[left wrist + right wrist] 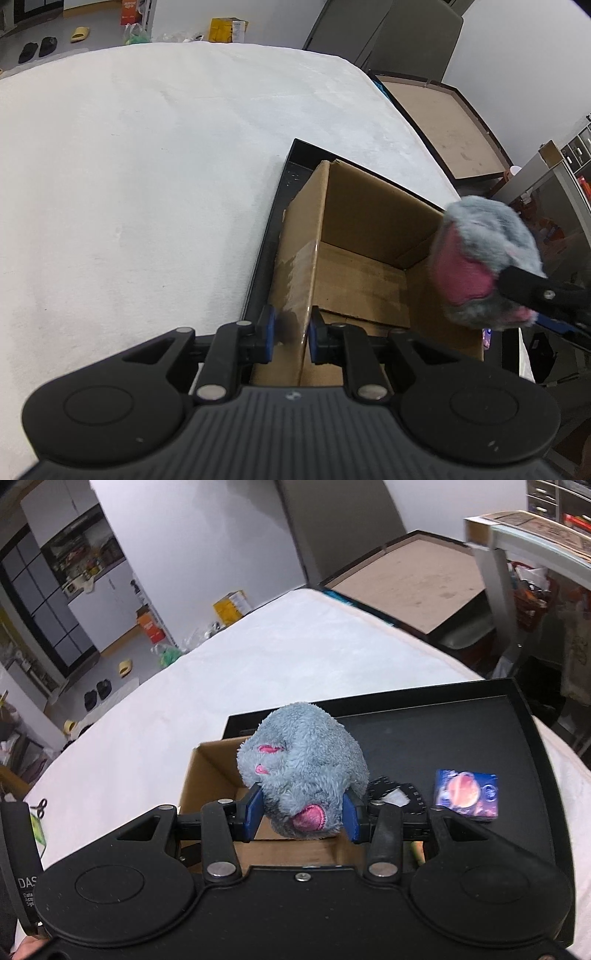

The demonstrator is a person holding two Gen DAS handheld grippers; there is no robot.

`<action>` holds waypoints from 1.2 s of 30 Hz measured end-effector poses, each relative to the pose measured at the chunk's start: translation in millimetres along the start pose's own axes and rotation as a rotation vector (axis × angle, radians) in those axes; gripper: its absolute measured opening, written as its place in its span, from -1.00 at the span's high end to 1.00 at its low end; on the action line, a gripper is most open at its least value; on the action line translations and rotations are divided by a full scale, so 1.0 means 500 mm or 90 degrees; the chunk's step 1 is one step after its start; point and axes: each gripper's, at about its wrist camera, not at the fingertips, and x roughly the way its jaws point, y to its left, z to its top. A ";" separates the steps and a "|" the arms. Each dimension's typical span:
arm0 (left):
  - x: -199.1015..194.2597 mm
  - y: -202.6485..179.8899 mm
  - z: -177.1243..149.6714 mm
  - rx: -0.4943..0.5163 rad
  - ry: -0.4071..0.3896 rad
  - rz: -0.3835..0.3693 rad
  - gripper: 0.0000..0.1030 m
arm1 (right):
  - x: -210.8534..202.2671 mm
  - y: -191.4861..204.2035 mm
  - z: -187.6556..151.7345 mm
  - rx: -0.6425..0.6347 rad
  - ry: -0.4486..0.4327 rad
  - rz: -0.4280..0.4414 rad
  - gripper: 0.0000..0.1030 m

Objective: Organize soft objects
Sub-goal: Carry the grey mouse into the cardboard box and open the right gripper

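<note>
Left wrist view: my left gripper [290, 334] is pinching the cardboard box [354, 273] wall, steadying it; right wrist view: my right gripper [302, 818] is clamping the plush toy [303, 764], apparently above the box, needing lowering and release.

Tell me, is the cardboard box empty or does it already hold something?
Empty, as far as visible. The left wrist view shows only bare floor inside the cardboard box; the plush toy is outside it, beside its wall.
</note>
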 end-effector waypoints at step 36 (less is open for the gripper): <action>0.009 -0.010 0.007 -0.003 0.016 0.017 0.60 | 0.044 0.028 -0.014 0.061 0.044 0.062 0.00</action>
